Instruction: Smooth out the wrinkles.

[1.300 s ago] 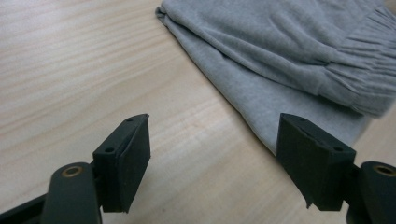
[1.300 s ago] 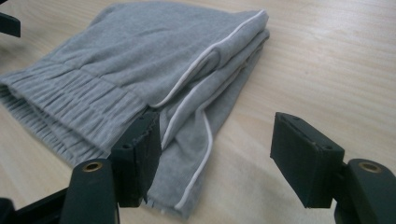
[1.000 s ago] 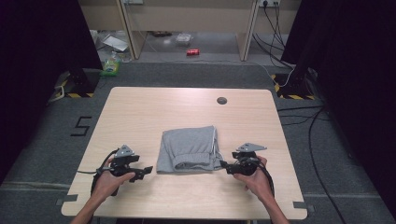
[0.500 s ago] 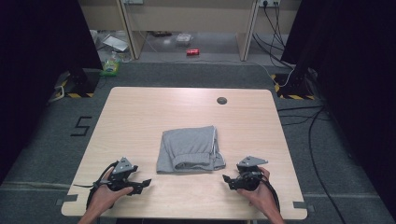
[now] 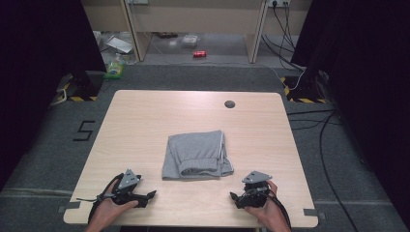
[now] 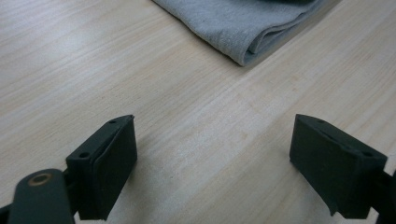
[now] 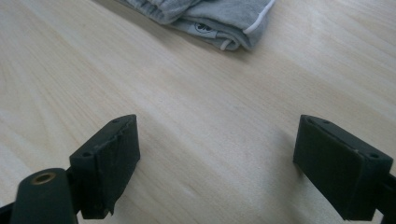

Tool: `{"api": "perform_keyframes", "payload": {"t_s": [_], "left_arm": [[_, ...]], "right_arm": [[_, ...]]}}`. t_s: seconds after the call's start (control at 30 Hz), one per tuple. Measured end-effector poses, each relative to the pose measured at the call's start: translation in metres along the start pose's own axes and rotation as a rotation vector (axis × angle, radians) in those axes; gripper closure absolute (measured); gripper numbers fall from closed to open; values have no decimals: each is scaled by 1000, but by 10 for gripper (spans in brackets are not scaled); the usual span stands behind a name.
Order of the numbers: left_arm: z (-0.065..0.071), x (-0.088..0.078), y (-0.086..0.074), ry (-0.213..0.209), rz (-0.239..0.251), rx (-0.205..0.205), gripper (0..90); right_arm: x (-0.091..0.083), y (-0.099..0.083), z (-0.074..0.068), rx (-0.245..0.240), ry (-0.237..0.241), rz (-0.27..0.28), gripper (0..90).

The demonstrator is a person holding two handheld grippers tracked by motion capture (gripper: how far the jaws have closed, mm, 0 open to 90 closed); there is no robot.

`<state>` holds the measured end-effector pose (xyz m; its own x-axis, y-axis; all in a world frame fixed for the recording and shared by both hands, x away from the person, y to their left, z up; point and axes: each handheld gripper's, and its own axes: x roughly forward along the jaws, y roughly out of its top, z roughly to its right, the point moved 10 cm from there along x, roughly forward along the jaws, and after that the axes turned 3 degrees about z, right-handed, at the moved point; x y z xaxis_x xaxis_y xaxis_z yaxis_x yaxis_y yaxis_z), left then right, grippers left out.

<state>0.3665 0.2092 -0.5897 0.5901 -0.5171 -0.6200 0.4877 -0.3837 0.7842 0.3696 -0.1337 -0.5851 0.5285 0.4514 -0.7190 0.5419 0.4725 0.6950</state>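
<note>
Folded grey garment (image 5: 196, 155) lies mid-table (image 5: 145, 121), its small dark label unreadable | left gripper (image 5: 148, 195) and right gripper (image 5: 234, 197) rest near front edge, jaws wide apart, empty | "5" (image 5: 85, 130) marks floor.

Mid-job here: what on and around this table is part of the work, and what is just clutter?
Likely in the job: folded grey garment; left gripper and right gripper, both open; table.

Lying about: red can, green bottle, floor cables.
</note>
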Motion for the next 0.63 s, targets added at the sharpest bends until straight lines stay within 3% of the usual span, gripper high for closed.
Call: {"api": "perform_keyframes", "payload": {"t_s": [0.63], "left_arm": [[0,0,0,0,0,0,140]], "right_arm": [[1,1,-1,-8,9,12,137]]}}
